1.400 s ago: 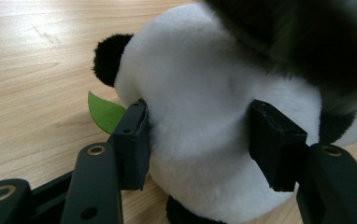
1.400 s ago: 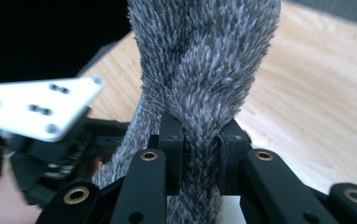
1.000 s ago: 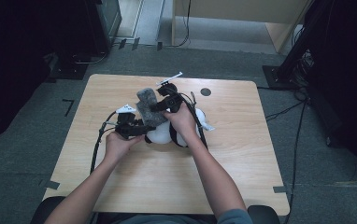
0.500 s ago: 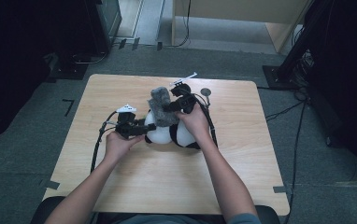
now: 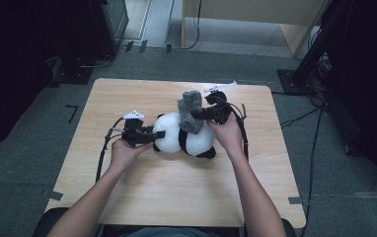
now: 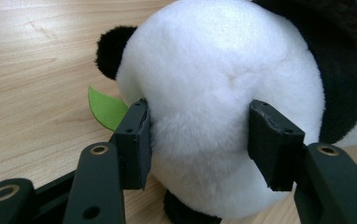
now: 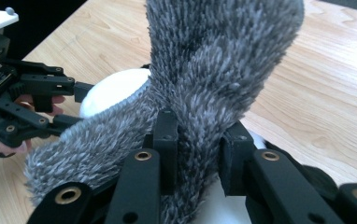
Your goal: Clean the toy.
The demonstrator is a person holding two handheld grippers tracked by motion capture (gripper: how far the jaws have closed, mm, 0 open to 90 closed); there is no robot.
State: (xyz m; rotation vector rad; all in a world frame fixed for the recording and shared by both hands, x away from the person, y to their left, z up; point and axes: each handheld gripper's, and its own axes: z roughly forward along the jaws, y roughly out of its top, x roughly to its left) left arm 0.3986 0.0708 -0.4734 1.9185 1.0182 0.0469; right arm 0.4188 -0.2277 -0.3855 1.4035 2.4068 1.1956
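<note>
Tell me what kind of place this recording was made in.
Probably a lab or studio set up for recording. A bare wooden table stands on grey carpet with tape marks, cables trail across the floor, and dark equipment stands sit around it.

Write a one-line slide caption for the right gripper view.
Right gripper clamps a fuzzy grey scarf above the panda plush, while the left gripper grips the toy's white head.

Plush panda (image 6: 223, 107) face hidden, body cut off by right frame edge, grey furry cloth (image 7: 214, 79) covering its middle
</note>
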